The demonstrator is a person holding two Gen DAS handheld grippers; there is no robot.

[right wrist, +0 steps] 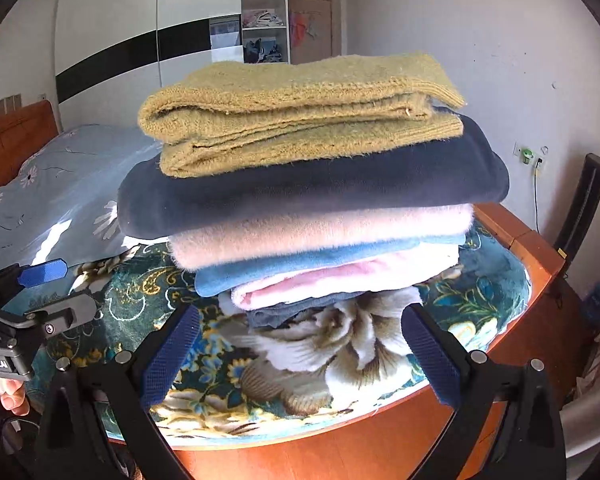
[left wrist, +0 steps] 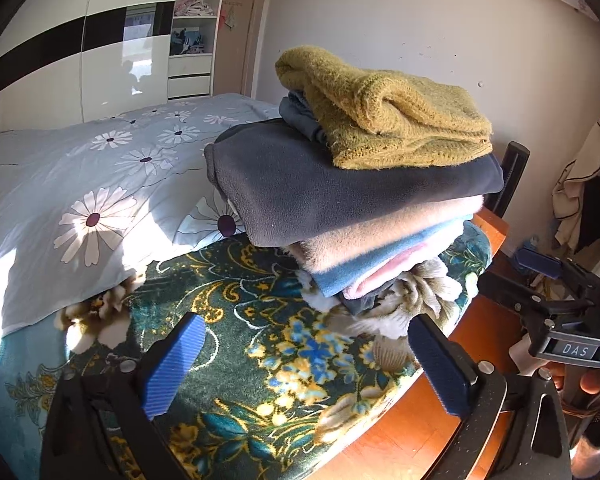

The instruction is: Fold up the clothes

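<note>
Ahead of my right gripper (right wrist: pixel 300 352) I see the stack (right wrist: pixel 312 200) of folded clothes, close in front and above the fingertips, resting on the blanket (right wrist: pixel 488 292) that covers the bed's foot end. From the top down it runs: a mustard knit sweater (right wrist: pixel 300 112), folded thick with its ribbed hem at the right end; a dark navy fleece (right wrist: pixel 312 188), the widest layer; a pale pink fuzzy piece (right wrist: pixel 320 236); a blue piece (right wrist: pixel 284 268); a light pink one (right wrist: pixel 340 280); and a grey bit (right wrist: pixel 284 314) peeping out at the bottom. From this gripper the stack's long axis lies crosswise, left to right, with the folded edges facing me and the layers roughly level. Through the left wrist camera the same stack (left wrist: pixel 352 200) sits ahead and to the right of my left gripper (left wrist: pixel 312 364), seen cornerwise, so the sweater (left wrist: pixel 388 116) and fleece (left wrist: pixel 340 196) run away from me toward the right. Both grippers are spread wide, blue pads well apart, with nothing between them; neither touches the clothes. Each is held low over the blanket's near edge, pointing forward at the stack, about level. The left gripper shows at the left edge of the right view (right wrist: pixel 40 280), and the right one at the right edge of the left view (left wrist: pixel 540 264), so they sit side by side, apart. The wooden bed frame (right wrist: pixel 340 452) curves just below the right fingers. A daisy-print pillow (left wrist: pixel 80 184) lies ahead and left of the left gripper.
</note>
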